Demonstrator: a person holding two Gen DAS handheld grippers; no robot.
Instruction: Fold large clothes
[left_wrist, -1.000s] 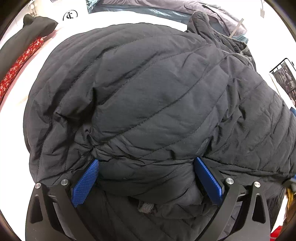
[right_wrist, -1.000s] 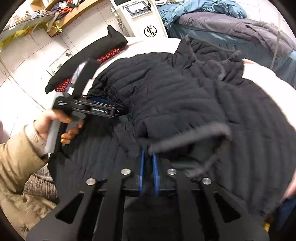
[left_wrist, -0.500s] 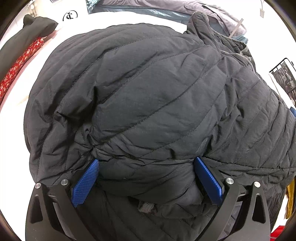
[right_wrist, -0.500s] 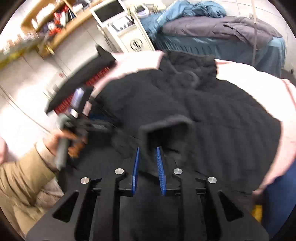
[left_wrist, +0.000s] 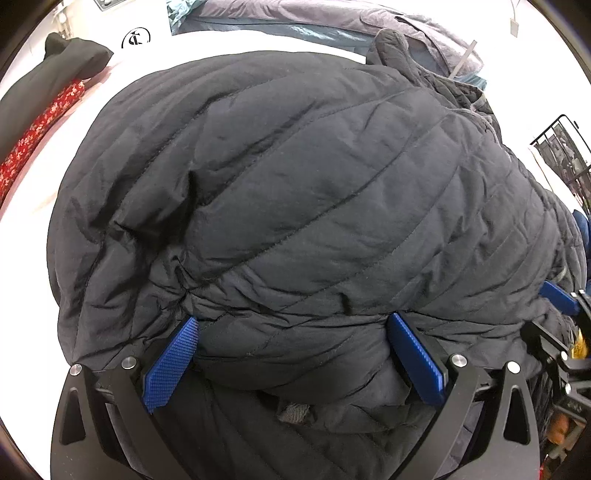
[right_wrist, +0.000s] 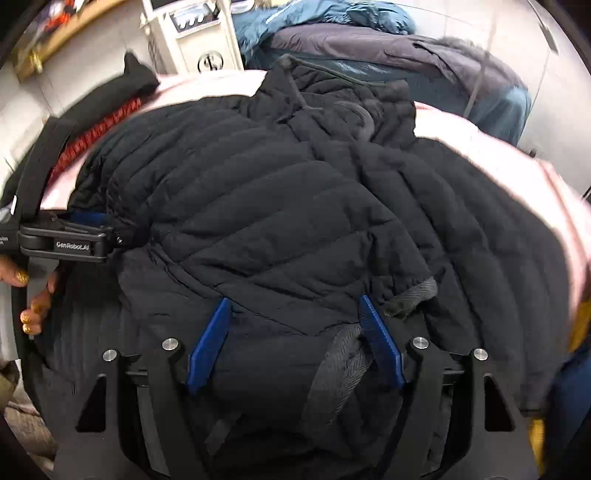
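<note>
Fingers of both my grippers spread wide over the black puffer jacket; I'd press the cuff flat against its folded sleeve.

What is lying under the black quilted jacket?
The black quilted jacket lies on a pale pink surface, which shows around its edges. A folded sleeve lies on top. Anything directly beneath the jacket is covered and cannot be seen.

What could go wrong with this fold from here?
Both claws, left and right, stand open, so nothing pins the puffy black jacket; its folded sleeve may spring back. The grey cuff lies beside a right claw finger and could snag as it withdraws.
</note>
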